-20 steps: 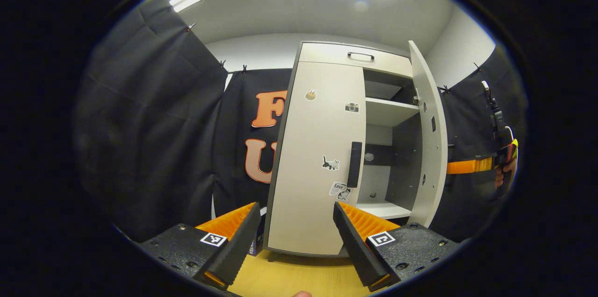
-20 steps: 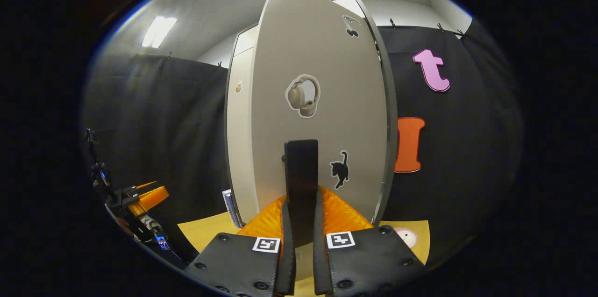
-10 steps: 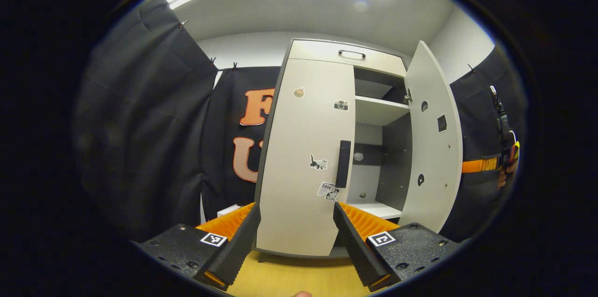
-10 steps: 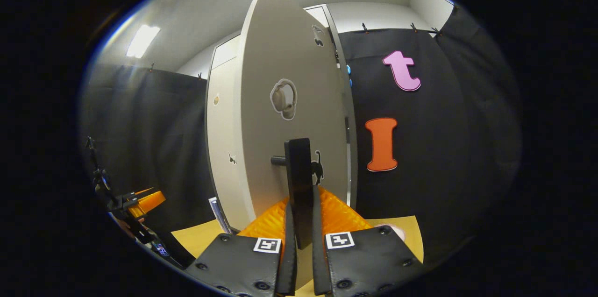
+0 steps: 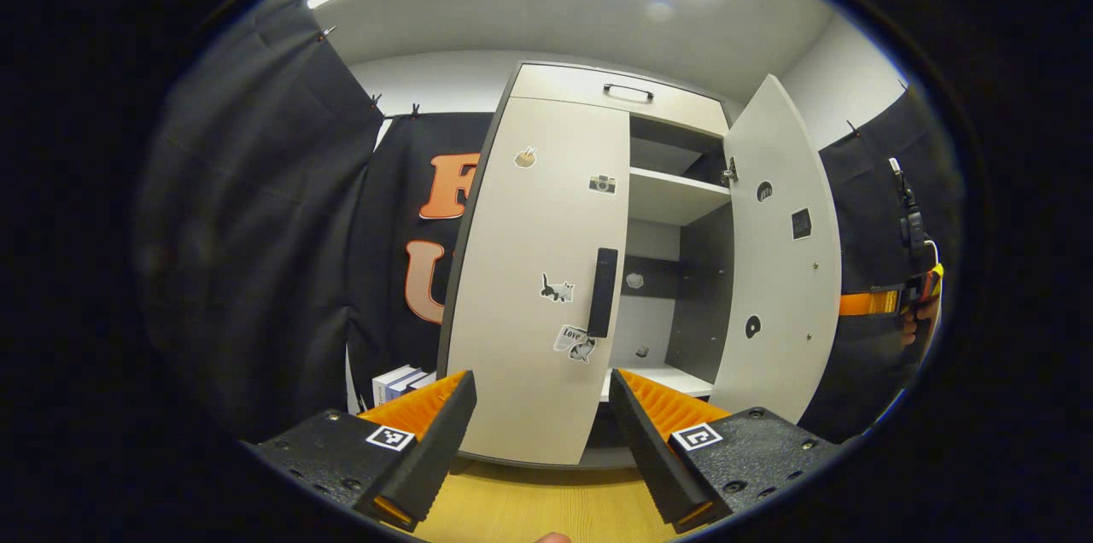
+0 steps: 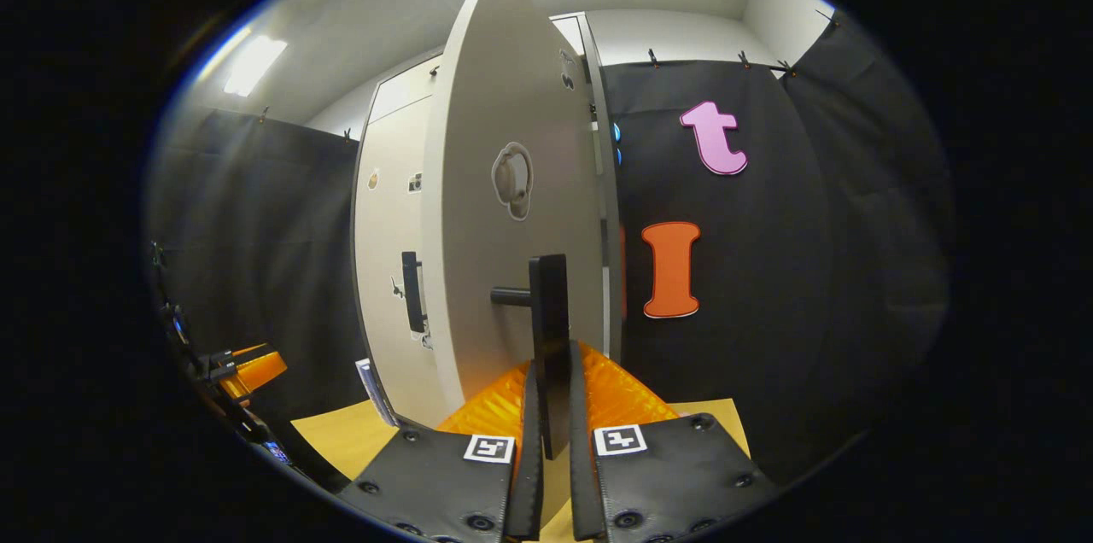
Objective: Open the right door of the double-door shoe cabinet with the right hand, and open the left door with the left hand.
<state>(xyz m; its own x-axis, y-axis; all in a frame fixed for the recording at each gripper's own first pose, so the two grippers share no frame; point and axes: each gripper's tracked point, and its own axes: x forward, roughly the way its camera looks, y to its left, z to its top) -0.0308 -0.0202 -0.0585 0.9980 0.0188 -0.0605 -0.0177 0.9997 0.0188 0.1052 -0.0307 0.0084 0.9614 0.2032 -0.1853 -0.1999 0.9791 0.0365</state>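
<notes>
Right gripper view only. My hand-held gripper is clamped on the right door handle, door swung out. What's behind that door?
Observer: In the left gripper view the right door stands wide open on a white upper shelf and a white lower shelf.
Operator: Left hand-held gripper on its handle yet?
Observer: No. The left hand-held gripper is open and short of the closed left door. The left door handle sits above its right finger.
</notes>
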